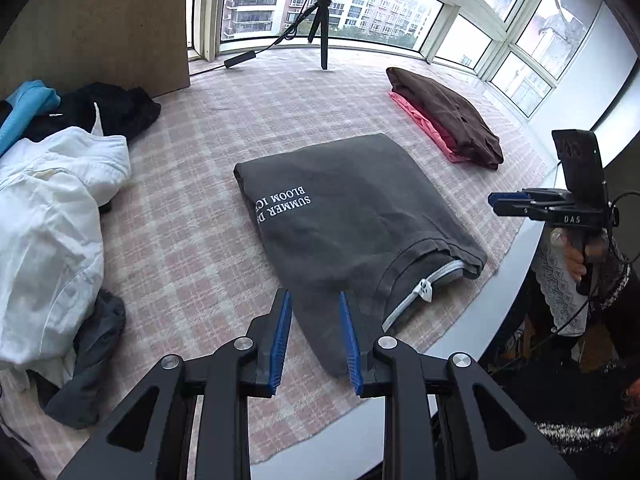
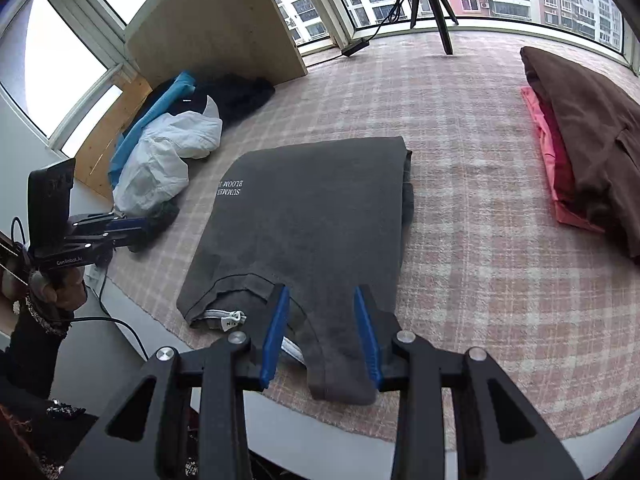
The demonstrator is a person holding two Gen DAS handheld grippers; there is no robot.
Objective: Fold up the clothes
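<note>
A dark grey T-shirt (image 1: pixel 352 216) with white lettering lies folded on the pink checked cloth (image 1: pixel 192 264); it also shows in the right wrist view (image 2: pixel 312 216). Its sleeve end hangs toward the near edge. My left gripper (image 1: pixel 316 300) is open, its blue pads either side of that sleeve end, just above it. My right gripper (image 2: pixel 322 294) is open and empty over the same near end of the shirt. The right gripper also shows in the left wrist view (image 1: pixel 494 202), the left gripper in the right wrist view (image 2: pixel 140 226).
A pile of unfolded clothes, white (image 1: pixel 52 208), blue and black, lies at the left. A folded brown garment (image 1: pixel 448 116) on a pink one (image 1: pixel 420 120) lies at the right. A tripod (image 1: pixel 322 20) and a wooden board (image 1: pixel 100 20) stand by the window. The table's white edge (image 1: pixel 500 296) is near.
</note>
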